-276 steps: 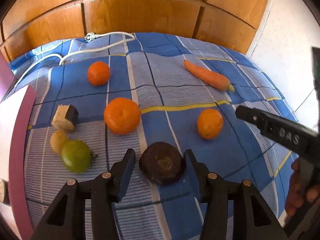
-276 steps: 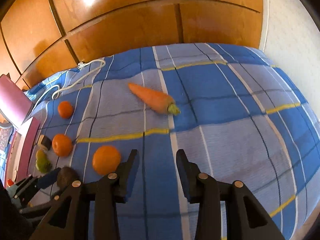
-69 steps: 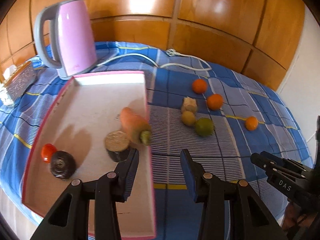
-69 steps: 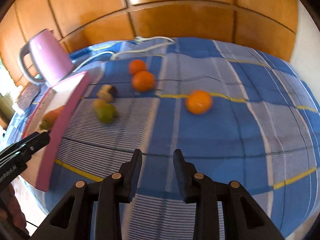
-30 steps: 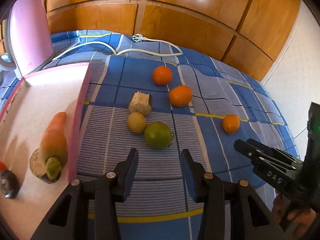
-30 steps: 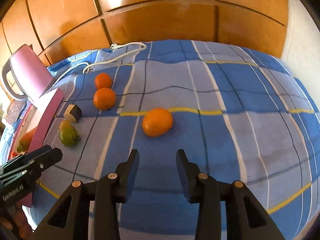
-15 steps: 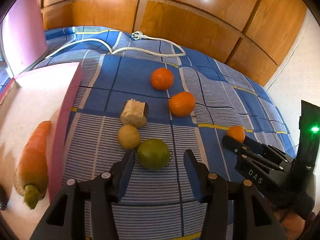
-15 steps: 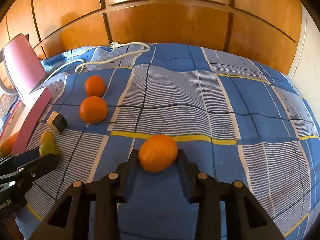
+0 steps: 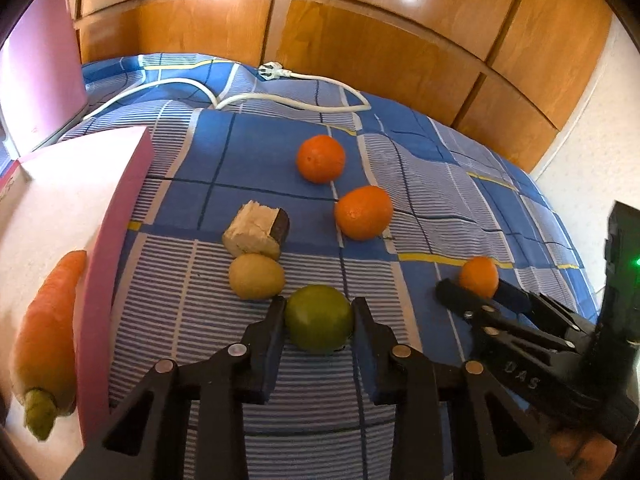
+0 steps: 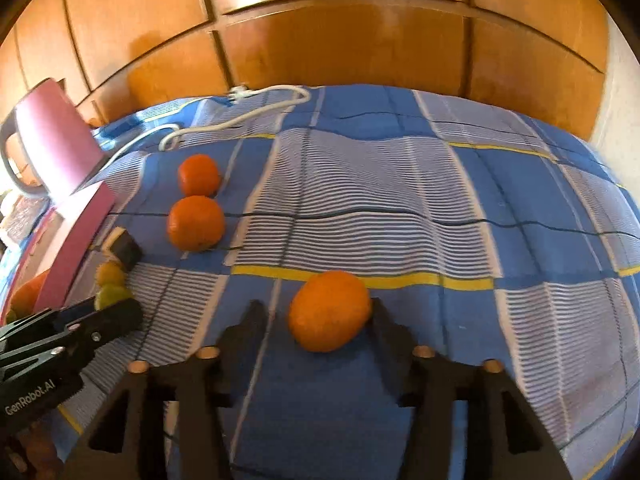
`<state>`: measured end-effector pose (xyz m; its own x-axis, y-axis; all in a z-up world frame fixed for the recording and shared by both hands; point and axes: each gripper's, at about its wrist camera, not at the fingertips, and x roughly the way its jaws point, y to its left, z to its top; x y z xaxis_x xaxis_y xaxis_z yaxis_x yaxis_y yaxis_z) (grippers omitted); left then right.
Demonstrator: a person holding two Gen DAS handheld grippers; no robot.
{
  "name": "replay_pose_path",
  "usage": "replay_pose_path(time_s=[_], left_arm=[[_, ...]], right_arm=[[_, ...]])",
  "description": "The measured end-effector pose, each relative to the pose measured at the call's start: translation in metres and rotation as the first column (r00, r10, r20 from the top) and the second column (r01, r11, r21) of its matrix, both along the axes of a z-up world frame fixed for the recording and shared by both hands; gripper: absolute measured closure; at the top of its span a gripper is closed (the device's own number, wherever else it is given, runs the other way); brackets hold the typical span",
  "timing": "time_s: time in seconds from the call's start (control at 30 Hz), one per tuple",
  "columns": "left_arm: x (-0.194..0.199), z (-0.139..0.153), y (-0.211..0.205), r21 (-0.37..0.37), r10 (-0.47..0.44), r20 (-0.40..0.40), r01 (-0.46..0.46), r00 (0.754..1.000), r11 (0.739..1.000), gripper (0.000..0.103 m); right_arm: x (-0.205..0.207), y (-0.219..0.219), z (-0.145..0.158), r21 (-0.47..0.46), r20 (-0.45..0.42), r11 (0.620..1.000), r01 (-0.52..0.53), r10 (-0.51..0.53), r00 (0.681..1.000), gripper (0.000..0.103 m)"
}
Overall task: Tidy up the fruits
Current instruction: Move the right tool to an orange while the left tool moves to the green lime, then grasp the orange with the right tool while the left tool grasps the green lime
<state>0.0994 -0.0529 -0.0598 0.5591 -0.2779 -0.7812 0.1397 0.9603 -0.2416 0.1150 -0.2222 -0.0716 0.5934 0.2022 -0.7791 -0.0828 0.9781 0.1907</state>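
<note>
My left gripper (image 9: 319,320) is open with its jaws on either side of a green lime (image 9: 319,323) on the blue checked cloth. A yellow lemon (image 9: 256,276) and a cut brown chunk (image 9: 257,230) lie just beyond it. Two oranges (image 9: 320,158) (image 9: 363,212) lie farther back. My right gripper (image 10: 318,322) is open around a third orange (image 10: 329,310), with a gap on the left side; it also shows in the left wrist view (image 9: 479,276). A carrot (image 9: 44,332) lies in the pink tray (image 9: 108,264) at left.
A pink kettle (image 10: 56,148) stands behind the tray at the far left. A white power cord (image 9: 256,96) runs along the back of the cloth. Wooden panels close off the back. The right gripper's body (image 9: 532,364) sits close to my left gripper's right side.
My left gripper has moved forward and its jaws now flank the green lime. My right gripper has advanced around the near orange, and its jaws stand wider than half a second ago.
</note>
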Motion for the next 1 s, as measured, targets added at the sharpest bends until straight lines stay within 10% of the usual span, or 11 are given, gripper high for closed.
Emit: replay_pose_path(time_s=[1.0], left_arm=[[-0.054,-0.001,-0.004,0.068,-0.068,0.053,0.064,0.996,0.996,0.071]], right_arm=[[-0.035,0.011,0.005,-0.087,0.029,0.996,0.006,-0.003,1.000,0.066]])
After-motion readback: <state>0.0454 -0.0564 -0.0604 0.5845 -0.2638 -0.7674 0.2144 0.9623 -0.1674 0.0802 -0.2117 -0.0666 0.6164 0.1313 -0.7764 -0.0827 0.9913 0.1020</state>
